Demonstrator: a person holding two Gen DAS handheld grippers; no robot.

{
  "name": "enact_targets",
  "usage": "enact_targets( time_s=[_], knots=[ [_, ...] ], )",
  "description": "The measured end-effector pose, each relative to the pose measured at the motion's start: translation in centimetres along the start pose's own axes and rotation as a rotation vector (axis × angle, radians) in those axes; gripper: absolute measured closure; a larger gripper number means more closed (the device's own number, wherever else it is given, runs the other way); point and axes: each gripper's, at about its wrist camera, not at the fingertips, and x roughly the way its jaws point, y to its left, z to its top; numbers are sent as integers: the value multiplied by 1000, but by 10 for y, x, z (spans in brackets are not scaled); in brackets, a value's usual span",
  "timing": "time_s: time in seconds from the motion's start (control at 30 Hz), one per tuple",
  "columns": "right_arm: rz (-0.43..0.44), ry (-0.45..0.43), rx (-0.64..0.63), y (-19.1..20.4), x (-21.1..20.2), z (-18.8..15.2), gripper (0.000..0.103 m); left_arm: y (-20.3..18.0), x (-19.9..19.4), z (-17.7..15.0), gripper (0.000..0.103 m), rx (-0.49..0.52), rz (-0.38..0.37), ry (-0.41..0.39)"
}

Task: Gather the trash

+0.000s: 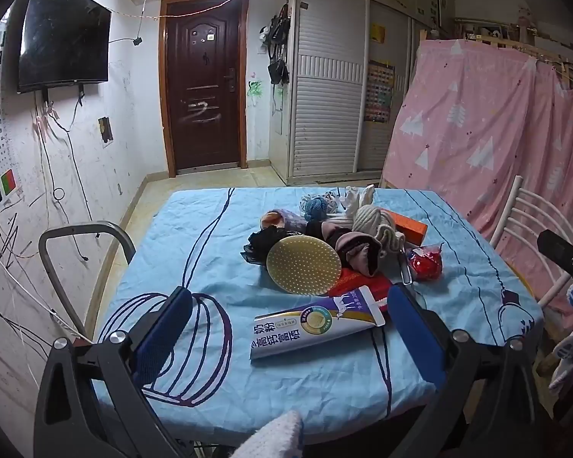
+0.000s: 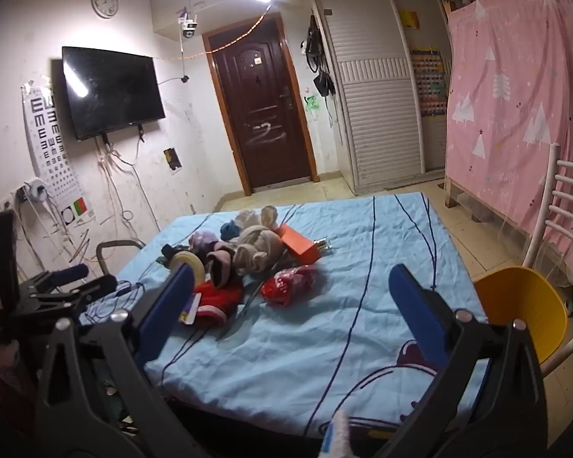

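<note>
Trash pile (image 1: 324,252) on table; yellow bin (image 2: 523,305) beside it.

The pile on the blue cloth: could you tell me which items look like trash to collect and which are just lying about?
Likely trash, as a judgement:
- milk powder sachet
- red crumpled wrapper
- orange box
- yellow bin, probably the destination

Just lying about:
- yellow round brush
- beige yarn ball
- dark socks
- blue yarn

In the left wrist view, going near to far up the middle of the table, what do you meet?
Purple-and-white tube → round yellow studded disc → ball of cream yarn → blue yarn ball, all lying on the blue cloth.
</note>
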Motion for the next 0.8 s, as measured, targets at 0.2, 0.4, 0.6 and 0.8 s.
enact_targets(
  time_s=[0.2, 0.4, 0.6, 0.8],
  knots=[
    [2, 1, 1, 0, 1, 0, 5, 0, 0, 0, 10, 0, -3, 3],
    [1, -2, 0, 0, 0, 1, 5, -1, 0, 0, 10, 2, 1, 3],
    [1, -2, 0, 0, 0, 0, 5, -1, 2, 0, 10, 0, 0, 6],
    [1, -2, 1, 0, 0, 0, 5, -2, 2, 0, 10, 1, 1, 6]
  ],
)
